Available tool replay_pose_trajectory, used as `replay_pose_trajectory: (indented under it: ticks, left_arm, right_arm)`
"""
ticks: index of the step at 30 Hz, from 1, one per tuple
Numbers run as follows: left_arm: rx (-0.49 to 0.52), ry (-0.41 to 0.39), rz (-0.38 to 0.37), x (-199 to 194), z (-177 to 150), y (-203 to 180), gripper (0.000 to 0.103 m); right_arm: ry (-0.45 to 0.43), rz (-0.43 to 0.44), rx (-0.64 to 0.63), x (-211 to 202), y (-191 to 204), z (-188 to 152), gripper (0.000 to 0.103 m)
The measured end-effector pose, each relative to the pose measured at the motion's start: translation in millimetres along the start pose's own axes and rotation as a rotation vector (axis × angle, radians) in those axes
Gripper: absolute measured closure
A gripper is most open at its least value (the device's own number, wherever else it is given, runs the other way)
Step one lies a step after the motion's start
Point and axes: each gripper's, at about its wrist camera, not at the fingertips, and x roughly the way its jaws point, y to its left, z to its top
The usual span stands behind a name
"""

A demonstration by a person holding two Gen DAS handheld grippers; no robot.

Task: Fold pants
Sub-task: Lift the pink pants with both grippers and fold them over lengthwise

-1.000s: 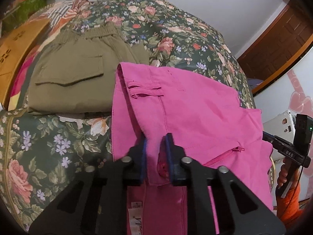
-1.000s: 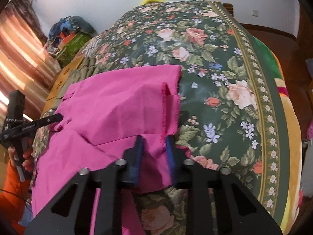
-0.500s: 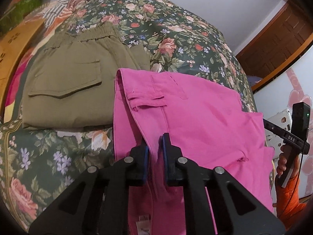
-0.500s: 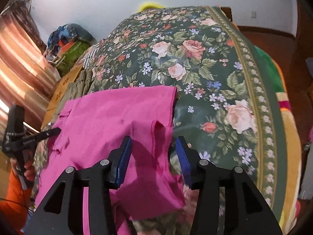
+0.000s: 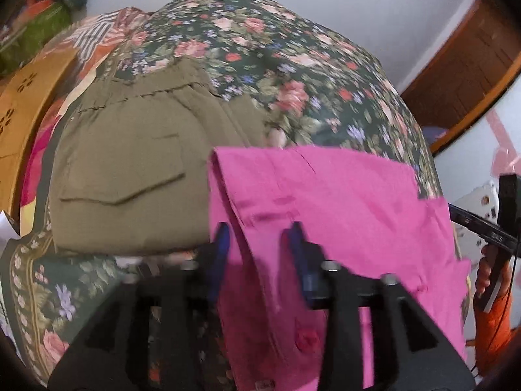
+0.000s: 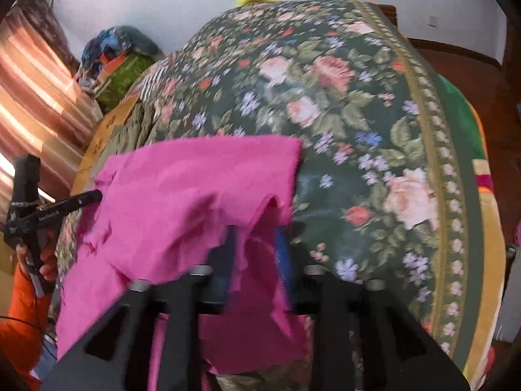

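Looking along the left gripper (image 5: 259, 241), its jaws are opening around a loose fold of the pink pants (image 5: 342, 202), lying on the floral bedspread (image 5: 293, 75) beside folded olive pants (image 5: 130, 169). From the right gripper (image 6: 255, 244), jaws stand parted, the pink hem draped between them, ungripped.

White wall (image 6: 195, 6), striped curtain (image 6: 35, 91), wooden door (image 5: 472, 75), floral bedspread (image 6: 358, 114)

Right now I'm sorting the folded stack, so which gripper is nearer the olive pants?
Left. The left gripper sits at the pink pants' edge beside the olive pants; the right gripper is at the pink pants' far side.
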Motion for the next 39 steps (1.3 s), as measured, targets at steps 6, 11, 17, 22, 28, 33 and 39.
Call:
replay_pose_trajectory:
  ticks: [6,11,17,22,28,33,39]
  left_arm:
    - [-0.016,0.011,-0.011,24.2,31.8,13.9,0.063]
    - [-0.036,0.028,-0.055,40.8,46.3,16.3,0.063]
    - [-0.051,0.037,-0.056,53.6,50.1,17.4,0.063]
    - [0.007,0.007,-0.001,49.3,53.8,8.5,0.101]
    - [0.039,-0.076,0.009,14.6,69.8,-11.4,0.101]
    - [0.071,-0.205,0.000,-36.3,84.8,-32.2,0.101]
    - [0.057,-0.231,0.019,-47.4,91.9,-24.6,0.101]
  right_arm:
    - [-0.044,-0.040,0.020,2.5,-17.5,31.6,0.054]
    - [0.004,-0.051,-0.018,36.9,-20.2,50.9,0.054]
    - [0.064,-0.022,-0.041,69.3,-23.4,58.1,0.074]
    - [0.056,0.031,-0.028,71.5,-23.0,63.7,0.096]
    - [-0.080,0.027,-0.077,34.6,-4.3,81.2,0.098]
    - [-0.221,0.038,-0.136,-20.7,15.4,108.8,0.099]
    - [-0.288,0.024,-0.183,-40.7,40.9,128.7,0.099]
